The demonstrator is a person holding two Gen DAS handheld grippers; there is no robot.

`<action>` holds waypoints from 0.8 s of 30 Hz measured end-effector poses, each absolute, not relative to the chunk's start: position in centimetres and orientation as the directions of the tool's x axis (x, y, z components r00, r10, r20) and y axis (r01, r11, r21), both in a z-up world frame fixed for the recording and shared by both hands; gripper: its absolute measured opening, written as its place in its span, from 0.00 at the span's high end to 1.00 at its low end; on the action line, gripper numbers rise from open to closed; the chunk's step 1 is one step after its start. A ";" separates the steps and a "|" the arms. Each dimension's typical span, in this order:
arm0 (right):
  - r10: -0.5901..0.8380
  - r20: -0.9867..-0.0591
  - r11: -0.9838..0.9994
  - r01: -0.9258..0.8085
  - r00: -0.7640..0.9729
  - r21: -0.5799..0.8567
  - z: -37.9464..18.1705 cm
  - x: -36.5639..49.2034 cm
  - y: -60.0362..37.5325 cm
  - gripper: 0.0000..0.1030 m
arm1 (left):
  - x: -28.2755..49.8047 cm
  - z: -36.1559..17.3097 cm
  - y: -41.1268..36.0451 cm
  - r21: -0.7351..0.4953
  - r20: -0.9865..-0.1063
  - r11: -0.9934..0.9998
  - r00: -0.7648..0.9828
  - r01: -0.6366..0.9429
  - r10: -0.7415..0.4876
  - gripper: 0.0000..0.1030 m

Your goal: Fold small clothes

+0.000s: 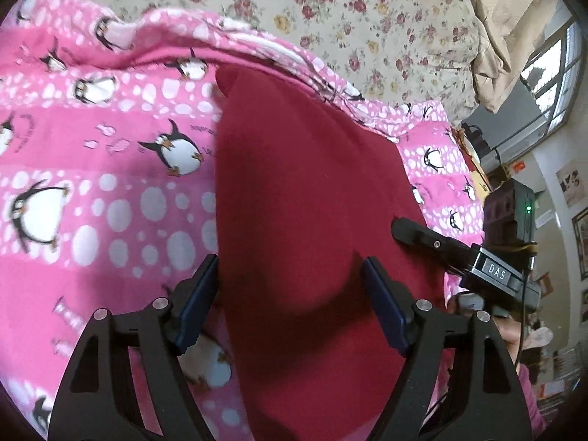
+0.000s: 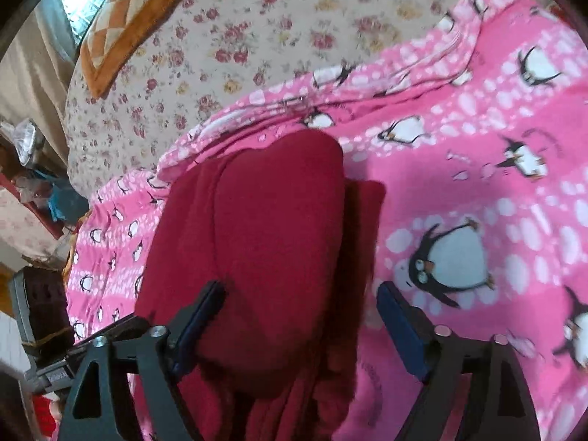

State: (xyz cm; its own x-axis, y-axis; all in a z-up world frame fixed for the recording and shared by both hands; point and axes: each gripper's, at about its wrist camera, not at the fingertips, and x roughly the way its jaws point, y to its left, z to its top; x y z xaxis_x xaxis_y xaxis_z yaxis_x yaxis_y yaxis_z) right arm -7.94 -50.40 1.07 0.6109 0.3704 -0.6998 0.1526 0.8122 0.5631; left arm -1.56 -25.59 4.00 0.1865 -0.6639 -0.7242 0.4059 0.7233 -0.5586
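A dark red garment lies on a pink penguin-print blanket. In the right wrist view the red garment is folded over itself, with a rounded top layer on a wider lower layer. My left gripper is open, its blue-padded fingers standing over the garment's near part without pinching cloth. My right gripper is open too, straddling the garment's near right edge. The right gripper's body shows at the garment's right edge in the left wrist view.
The pink blanket lies over a floral bedspread. An orange patterned pillow sits at the far left of the bed. Curtain and window are beyond the bed. Clutter and shelves stand beside the bed.
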 end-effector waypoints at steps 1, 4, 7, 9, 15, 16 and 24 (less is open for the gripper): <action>0.389 -0.690 0.804 0.141 0.610 0.578 0.8 -7.7 -50.4 0.14 | -1.3 3.7 -25.7 -0.566 -0.723 0.719 0.176 0.403 -0.668 0.23; 0.422 -0.668 0.784 0.122 0.613 0.608 0.0 -7.0 -50.5 0.13 | -0.5 3.0 -26.2 -0.583 -0.719 0.713 0.162 0.388 -0.676 0.20; 0.431 -0.657 0.787 0.098 0.619 0.609 -0.1 -6.3 -50.0 0.12 | -0.5 3.0 -26.7 -0.577 -0.720 0.713 0.165 0.399 -0.674 0.20; 0.433 -0.654 0.794 0.081 0.620 0.602 0.0 -6.2 -49.5 0.18 | -0.7 3.3 -27.0 -0.561 -0.723 0.707 0.163 0.431 -0.672 0.20; 0.403 -0.635 0.812 0.063 0.660 0.581 2.2 -7.5 -48.8 0.47 | -2.4 5.7 -26.0 -0.541 -0.694 0.686 0.203 0.486 -0.691 0.43; 0.405 -0.629 0.809 0.060 0.664 0.584 2.6 -7.7 -48.6 0.48 | -2.7 6.1 -25.7 -0.542 -0.691 0.683 0.203 0.490 -0.694 0.43; 0.499 -0.584 0.771 -0.021 0.640 0.636 7.8 -11.8 -44.1 0.50 | -8.3 10.8 -20.2 -0.498 -0.714 0.683 0.195 0.535 -0.673 0.43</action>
State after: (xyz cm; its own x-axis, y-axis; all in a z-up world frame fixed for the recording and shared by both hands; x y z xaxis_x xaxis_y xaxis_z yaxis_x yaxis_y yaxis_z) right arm -11.82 -44.15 7.84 0.6400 0.4989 -0.5843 -0.0206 0.7713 0.6361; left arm -8.28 -20.16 10.78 0.1947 -0.6730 -0.7136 0.5347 0.6827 -0.4980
